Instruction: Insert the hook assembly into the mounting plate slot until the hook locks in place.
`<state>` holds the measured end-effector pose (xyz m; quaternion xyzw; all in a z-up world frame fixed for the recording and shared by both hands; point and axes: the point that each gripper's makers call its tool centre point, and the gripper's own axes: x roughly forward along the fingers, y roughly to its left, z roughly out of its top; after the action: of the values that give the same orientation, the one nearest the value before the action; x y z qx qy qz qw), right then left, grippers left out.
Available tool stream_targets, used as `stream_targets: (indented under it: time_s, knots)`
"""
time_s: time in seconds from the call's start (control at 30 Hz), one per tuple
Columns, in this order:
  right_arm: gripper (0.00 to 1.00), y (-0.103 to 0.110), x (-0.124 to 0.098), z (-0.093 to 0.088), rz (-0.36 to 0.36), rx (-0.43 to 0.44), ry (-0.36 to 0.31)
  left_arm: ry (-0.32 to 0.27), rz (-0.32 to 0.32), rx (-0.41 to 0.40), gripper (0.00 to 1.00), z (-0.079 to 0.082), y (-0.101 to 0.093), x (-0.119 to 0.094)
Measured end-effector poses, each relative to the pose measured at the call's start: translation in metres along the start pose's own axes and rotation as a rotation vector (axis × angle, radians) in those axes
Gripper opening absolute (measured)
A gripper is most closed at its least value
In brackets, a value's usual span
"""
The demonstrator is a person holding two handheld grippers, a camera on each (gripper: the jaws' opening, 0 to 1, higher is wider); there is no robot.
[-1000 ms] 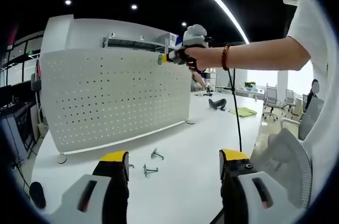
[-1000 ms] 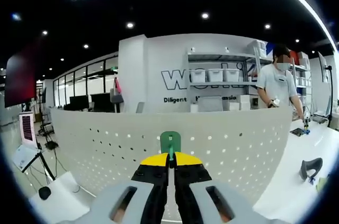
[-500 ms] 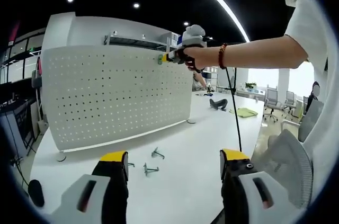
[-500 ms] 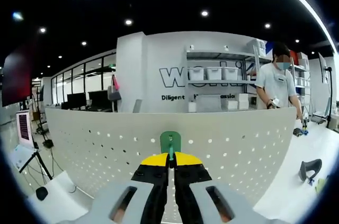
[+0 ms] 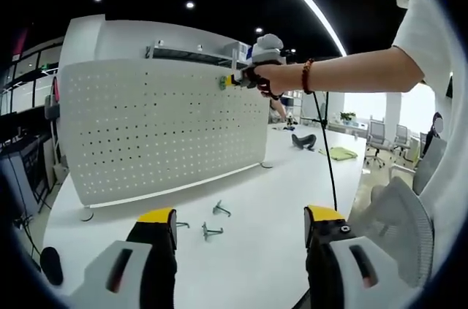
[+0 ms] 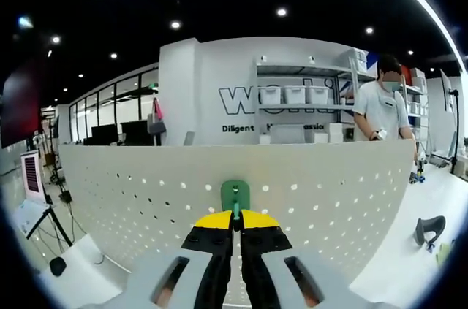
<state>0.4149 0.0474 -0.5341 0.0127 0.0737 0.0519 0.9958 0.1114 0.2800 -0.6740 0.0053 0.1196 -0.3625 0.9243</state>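
My right gripper (image 6: 235, 223) has its jaws clamped on the green hook (image 6: 235, 195), held straight ahead at the plate (image 6: 329, 177) near its top edge. My left gripper (image 5: 241, 239) idles with jaws apart over the table (image 5: 256, 199), 2 spare hooks (image 5: 212, 231) lying ahead.

In the right gripper view we see only the green hook (image 6: 235, 194) tip above the pinched fingers (image 6: 217, 230); its contact with the pegboard (image 6: 329, 199) is hidden. Lower centre in the left gripper view, the spare hooks (image 5: 212, 231) are too small to make out.
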Motion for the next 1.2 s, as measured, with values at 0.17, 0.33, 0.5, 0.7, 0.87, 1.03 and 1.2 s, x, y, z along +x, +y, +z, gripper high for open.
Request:
stream_targets:
  time_s: [0.17,0.33,0.5,0.7,0.87,1.03,1.2]
  knots:
    - [0.01,-0.0012,0.0039,0.0009,-0.006,0.005,-0.001,0.001,-0.001,-0.006,0.73,-0.0015,-0.0009,0.0000]
    - [0.01,-0.0006,0.0032,-0.0014,-0.010,0.016,-0.006,0.012,-0.001,-0.017,0.73,-0.0057,-0.0001,-0.0008]
    - [0.01,0.0006,0.0036,-0.0013,-0.025,-0.013,0.003,0.010,0.005,-0.023,0.73,-0.0065,0.0018,-0.0012]
    - [0.01,-0.0012,0.0034,-0.0017,-0.037,0.073,0.003,0.007,-0.002,-0.030,0.73,-0.0070,0.0007,0.0001]
    - [0.01,-0.0005,0.0040,-0.0029,-0.044,0.135,0.000,0.002,0.002,-0.047,0.73,-0.0070,0.0019,-0.0005]
    - [0.01,0.0022,0.0051,-0.0040,-0.057,0.046,0.012,0.009,0.000,-0.050,0.73,-0.0087,0.0023,-0.0001]
    - [0.01,0.0008,0.0055,-0.0040,-0.051,0.022,-0.001,0.008,-0.002,-0.044,0.73,-0.0080,0.0024,0.0009]
